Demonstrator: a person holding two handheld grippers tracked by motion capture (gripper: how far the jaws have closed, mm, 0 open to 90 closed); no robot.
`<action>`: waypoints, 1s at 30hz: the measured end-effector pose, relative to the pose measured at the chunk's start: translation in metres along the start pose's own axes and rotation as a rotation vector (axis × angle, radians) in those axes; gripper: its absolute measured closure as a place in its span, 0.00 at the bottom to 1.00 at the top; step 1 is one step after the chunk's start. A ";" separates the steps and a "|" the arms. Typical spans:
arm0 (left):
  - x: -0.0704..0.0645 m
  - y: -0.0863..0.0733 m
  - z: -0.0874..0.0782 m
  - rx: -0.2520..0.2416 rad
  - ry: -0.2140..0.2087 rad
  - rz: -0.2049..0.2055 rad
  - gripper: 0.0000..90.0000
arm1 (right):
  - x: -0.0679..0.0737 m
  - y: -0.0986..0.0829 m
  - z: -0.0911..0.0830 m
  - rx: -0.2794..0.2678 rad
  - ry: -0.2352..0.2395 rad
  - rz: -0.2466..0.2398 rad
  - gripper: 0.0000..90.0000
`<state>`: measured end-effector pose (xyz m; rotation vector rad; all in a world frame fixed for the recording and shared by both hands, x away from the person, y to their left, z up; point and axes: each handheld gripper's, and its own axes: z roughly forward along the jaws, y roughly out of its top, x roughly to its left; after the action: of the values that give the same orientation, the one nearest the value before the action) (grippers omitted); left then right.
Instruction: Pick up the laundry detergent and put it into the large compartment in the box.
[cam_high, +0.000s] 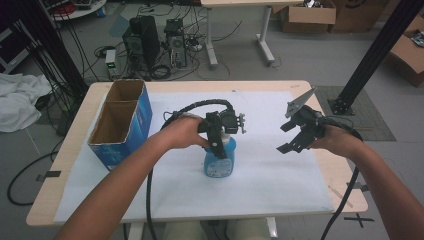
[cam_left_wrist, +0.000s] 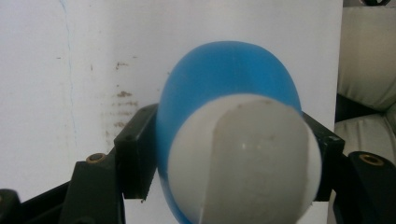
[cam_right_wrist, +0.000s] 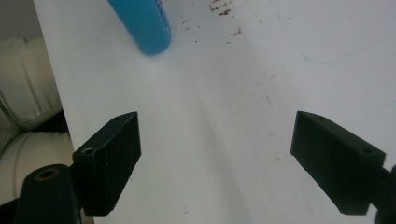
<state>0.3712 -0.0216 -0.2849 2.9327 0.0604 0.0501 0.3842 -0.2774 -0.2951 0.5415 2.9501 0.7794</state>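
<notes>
High view: my left hand-held gripper (cam_high: 218, 142) comes down from above onto a blue bottle (cam_high: 220, 161) that stands upright on the white sheet (cam_high: 280, 170) covering the worktop (cam_high: 75, 150), a little left of the sheet's middle. My left hand (cam_high: 182, 132) wraps the gripper body, and its black cable (cam_high: 200, 106) arcs up and back behind it. To the left, an open blue cardboard box (cam_high: 122, 122) with two compartments sits on the sheet's left edge, apart from the bottle.

In the left gripper view I look straight down on the bottle's white cap (cam_left_wrist: 245, 158), with the blue shoulder (cam_left_wrist: 224, 70) bulging out behind it. My two black jaws press against the bottle from either side, just under the cap, so this gripper is clamped on the bottle.

My right hand-held gripper (cam_high: 295, 137) hangs off to the right of the bottle, well apart from it, held in my right hand (cam_high: 335, 140) with the grey three-cornered plate (cam_high: 299, 101) on top. In the right gripper view its jaws stand wide apart with nothing between them but bare white sheet (cam_right_wrist: 210, 116), lightly speckled with brown marks; the lower part of the blue bottle (cam_right_wrist: 142, 23) shows at the top left of that view.
</notes>
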 end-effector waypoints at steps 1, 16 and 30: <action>0.000 0.000 0.000 0.000 0.000 0.000 0.39 | 0.000 0.000 0.000 0.000 0.000 0.001 0.18; -0.001 -0.001 -0.001 -0.015 -0.002 0.010 0.42 | 0.001 -0.001 0.001 0.001 0.004 0.001 0.18; 0.003 -0.010 -0.016 -0.025 -0.006 -0.089 0.42 | 0.000 -0.003 0.001 0.000 0.002 0.005 0.18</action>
<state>0.3729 -0.0081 -0.2713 2.9010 0.1885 0.0283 0.3835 -0.2795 -0.2981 0.5486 2.9510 0.7813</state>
